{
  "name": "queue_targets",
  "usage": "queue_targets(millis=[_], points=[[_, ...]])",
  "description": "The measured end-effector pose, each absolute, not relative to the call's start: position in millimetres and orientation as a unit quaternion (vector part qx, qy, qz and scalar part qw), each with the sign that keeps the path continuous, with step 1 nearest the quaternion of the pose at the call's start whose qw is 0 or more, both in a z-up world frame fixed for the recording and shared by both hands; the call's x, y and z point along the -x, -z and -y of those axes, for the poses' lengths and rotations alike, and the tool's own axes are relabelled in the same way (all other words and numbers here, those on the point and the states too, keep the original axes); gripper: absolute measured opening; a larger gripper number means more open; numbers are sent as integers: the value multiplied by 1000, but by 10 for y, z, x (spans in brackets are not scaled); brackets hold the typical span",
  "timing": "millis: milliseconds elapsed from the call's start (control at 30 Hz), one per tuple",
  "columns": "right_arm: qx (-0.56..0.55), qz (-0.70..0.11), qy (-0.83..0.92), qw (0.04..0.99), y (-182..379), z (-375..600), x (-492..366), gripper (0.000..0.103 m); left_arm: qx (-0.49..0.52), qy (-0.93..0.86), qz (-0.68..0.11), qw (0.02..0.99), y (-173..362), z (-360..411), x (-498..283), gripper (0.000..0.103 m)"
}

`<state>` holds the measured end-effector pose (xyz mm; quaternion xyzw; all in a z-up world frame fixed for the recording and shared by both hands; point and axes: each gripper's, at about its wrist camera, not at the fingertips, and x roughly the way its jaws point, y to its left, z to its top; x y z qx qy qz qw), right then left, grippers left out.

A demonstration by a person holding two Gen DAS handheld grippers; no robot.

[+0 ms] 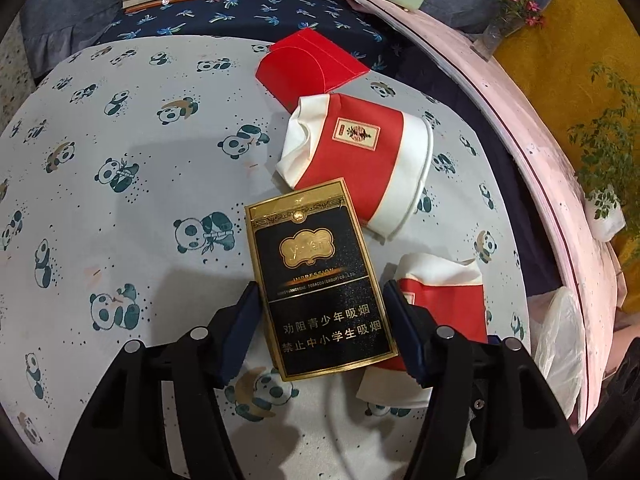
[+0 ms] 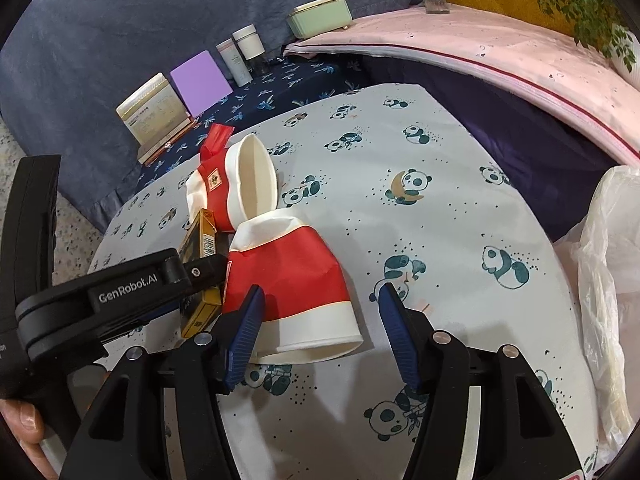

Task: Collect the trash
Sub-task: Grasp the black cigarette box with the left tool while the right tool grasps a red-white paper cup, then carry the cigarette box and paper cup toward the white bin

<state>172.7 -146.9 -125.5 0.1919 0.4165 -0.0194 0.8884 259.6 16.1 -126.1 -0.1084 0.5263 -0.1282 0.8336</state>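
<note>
Left tool (image 1: 320, 330) clamps "IMPRESSION" cig pack (image 1: 320, 280); right "GenRobot.AI" tool (image 2: 320, 332) open.

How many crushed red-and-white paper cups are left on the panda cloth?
2. One crushed cup lies beyond the cigarette pack, by the red envelope. The other cup lies nearer, at the right tongs. None visibly hidden.

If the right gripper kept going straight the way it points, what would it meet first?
Probably the nearer crushed red-and-white paper cup: it lies just ahead of the right gripper, toward its left finger. Depth is unclear.
</note>
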Motion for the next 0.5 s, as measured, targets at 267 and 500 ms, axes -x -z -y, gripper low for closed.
queue_targets(millis=[267,500], points=[[-186,-424,-3,886,1227,1356,-1531,56,81,141,-526,835,1237,-140,-2326,59],[-203,-421,-2,884,1209,1434,-1334,34,78,141,-526,835,1202,-187,-2126,58]])
